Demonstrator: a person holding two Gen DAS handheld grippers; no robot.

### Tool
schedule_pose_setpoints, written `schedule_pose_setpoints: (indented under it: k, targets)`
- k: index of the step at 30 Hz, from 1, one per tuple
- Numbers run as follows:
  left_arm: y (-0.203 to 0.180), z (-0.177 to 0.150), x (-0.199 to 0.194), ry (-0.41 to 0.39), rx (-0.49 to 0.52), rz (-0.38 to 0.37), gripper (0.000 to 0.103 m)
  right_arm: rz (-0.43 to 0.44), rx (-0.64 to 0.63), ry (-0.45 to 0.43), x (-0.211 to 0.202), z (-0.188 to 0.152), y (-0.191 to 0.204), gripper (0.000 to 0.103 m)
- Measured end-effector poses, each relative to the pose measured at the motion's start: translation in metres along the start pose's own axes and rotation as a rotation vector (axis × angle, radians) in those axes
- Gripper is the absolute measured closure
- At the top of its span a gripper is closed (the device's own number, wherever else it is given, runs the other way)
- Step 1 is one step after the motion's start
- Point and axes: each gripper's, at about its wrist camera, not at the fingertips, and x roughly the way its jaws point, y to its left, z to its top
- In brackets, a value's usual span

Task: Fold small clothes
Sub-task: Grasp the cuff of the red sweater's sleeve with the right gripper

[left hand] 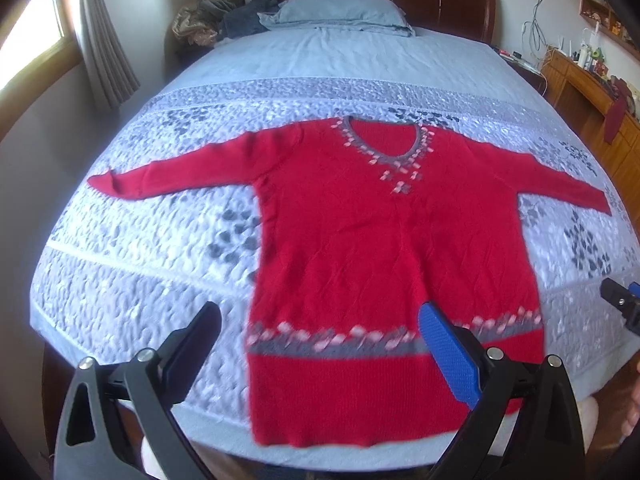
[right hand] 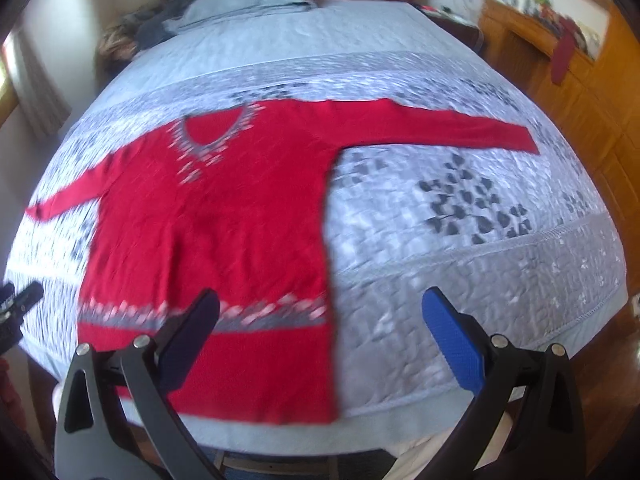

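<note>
A red knit sweater (left hand: 372,248) with a grey and pink patterned neckline and hem band lies flat, front up, on the bed, both sleeves spread out. It also shows in the right wrist view (right hand: 224,236). My left gripper (left hand: 320,320) is open and empty, above the hem near the sweater's left bottom corner. My right gripper (right hand: 320,304) is open and empty, above the hem's right bottom corner. The right gripper's tip shows at the right edge of the left wrist view (left hand: 620,304).
The sweater lies on a grey-blue quilted bedspread (left hand: 140,280) with leaf patterns. A pillow (left hand: 340,12) and a heap of clothes (left hand: 224,20) lie by the dark headboard. A wooden dresser (left hand: 592,92) stands right of the bed. A curtained window (left hand: 44,40) is at left.
</note>
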Motion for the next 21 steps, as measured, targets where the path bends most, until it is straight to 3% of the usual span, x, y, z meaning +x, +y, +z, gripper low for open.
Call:
schedule_pose_setpoints:
  k: [5, 11, 14, 21]
  targets:
    - [-0.064, 0.067, 0.032, -0.024, 0.051, -0.023, 0.004, -0.082, 0.047, -0.010, 0.021, 0.070, -0.080, 0.003]
    - [-0.160, 0.143, 0.081, -0.043, 0.082, -0.080, 0.004, -0.125, 0.167, 0.106, 0.086, 0.155, -0.205, 0.003]
    - [-0.200, 0.168, 0.107, -0.022, 0.092, -0.100, 0.004, -0.189, 0.224, 0.166, 0.128, 0.189, -0.274, 0.003]
    - [-0.262, 0.188, 0.139, -0.013, 0.135, -0.136, 0.004, -0.182, 0.363, 0.251, 0.199, 0.212, -0.378, 0.003]
